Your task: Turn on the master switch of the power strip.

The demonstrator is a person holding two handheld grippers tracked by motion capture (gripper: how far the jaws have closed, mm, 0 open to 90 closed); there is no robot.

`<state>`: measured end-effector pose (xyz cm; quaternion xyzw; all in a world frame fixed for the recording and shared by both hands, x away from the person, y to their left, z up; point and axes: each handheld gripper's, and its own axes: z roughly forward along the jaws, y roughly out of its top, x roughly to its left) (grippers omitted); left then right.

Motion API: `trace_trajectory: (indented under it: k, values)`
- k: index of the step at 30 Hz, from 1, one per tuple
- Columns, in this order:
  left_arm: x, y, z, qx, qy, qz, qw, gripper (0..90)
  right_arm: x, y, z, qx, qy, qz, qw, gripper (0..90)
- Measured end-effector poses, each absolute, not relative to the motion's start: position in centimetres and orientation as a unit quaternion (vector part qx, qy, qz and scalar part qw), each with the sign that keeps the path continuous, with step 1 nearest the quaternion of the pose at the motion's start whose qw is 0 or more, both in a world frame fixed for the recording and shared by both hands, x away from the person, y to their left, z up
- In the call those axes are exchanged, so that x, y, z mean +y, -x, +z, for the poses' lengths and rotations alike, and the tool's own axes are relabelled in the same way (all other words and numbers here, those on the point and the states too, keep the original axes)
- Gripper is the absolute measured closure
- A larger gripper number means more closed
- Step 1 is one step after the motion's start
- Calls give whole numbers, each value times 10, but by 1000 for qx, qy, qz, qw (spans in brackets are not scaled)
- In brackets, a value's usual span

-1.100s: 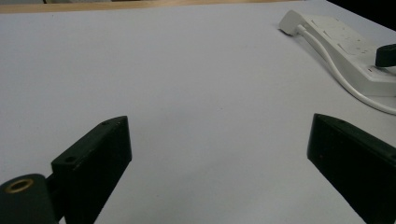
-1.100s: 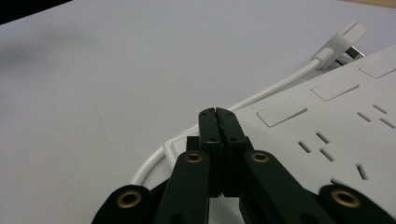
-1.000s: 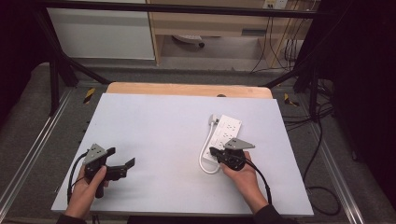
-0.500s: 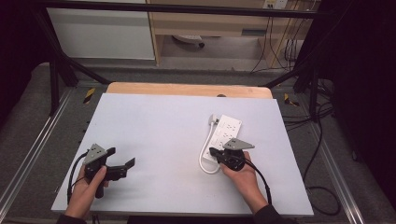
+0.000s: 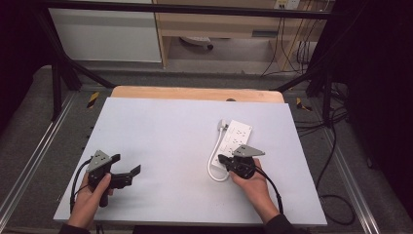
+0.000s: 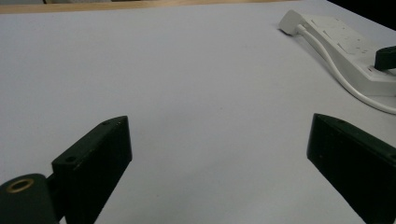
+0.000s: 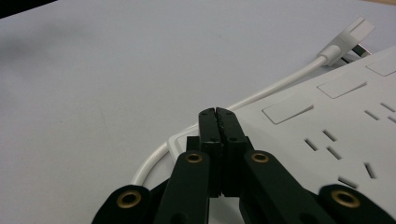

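So my right gripper had its jaws clenched all the way, pads pressed flat against each other with nothing pinched between them. In the right gripper view that closed tip sat right over the near corner of the white power strip, close above it, though I couldn't tell if it actually touched the plastic. The strip's white cord ran out past the tip on the strip's long edge and looped back under my jaws, and the plug lay by the strip's far end.

From the high view the power strip lay on the white table, just ahead of my right hand, with the cord curling along the strip's side that faces my other hand.

My left gripper was well apart from the strip, jaws spread wide, nothing between them but bare tabletop. In the left gripper view the power strip lay far off past the one jaw, well outside the gap.
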<state>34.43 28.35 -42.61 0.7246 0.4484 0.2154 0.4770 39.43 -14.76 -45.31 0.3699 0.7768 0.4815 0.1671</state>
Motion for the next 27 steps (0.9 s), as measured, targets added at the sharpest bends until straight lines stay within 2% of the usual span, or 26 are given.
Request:
trace_trajectory:
  k: [27]
  values:
    - [283,-344,-426,449,-725,216,476,65,-148,-394,-452,779,-374,477,159,900]
